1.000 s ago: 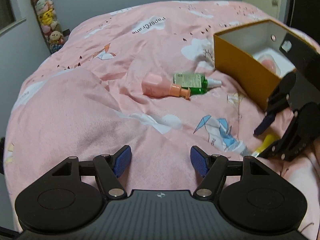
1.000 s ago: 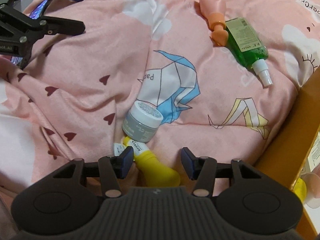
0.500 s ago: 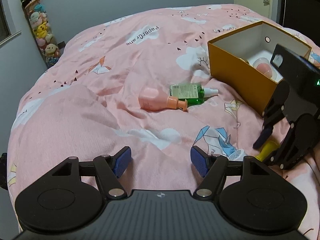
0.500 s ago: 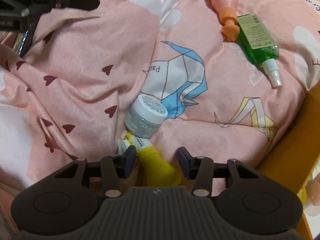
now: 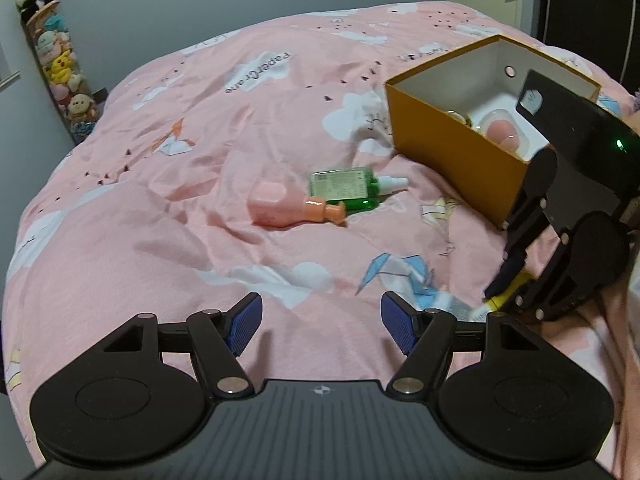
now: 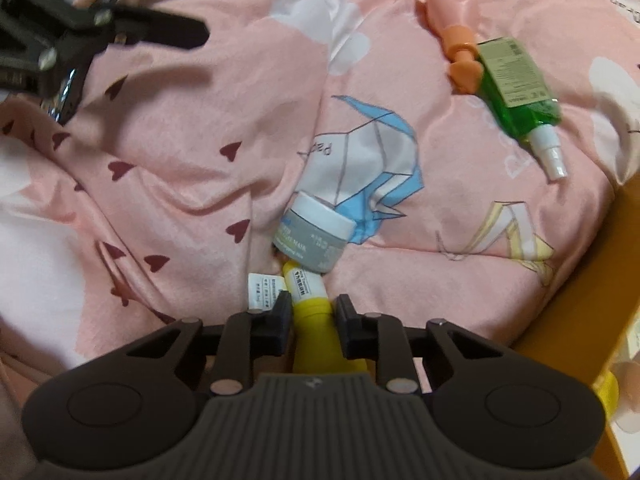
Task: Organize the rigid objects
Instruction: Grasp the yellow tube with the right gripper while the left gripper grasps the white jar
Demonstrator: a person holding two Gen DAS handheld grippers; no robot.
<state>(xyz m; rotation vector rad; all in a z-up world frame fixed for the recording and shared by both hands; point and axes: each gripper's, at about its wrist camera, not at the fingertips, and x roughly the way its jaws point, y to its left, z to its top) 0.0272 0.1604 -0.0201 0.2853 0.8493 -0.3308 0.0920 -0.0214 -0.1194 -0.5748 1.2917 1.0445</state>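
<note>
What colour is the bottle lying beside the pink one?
Green bottle, white spray nozzle; clearest in the right wrist view.

Dim, warm indoor light falls evenly on the wrinkled pink printed bedspread (image 5: 168, 216), with soft shadows in its folds. Both fisheye views bend strongly at the edges, and the corners go dark. In the right wrist view, the black left gripper (image 6: 160, 34) at far left is smeared with motion blur. The picture is slightly grainy throughout.

Pink bedspread (image 5: 200, 208) with white clouds; yellow tube (image 6: 310, 312); green bottle (image 6: 516, 88); orange box (image 5: 452, 152).
</note>
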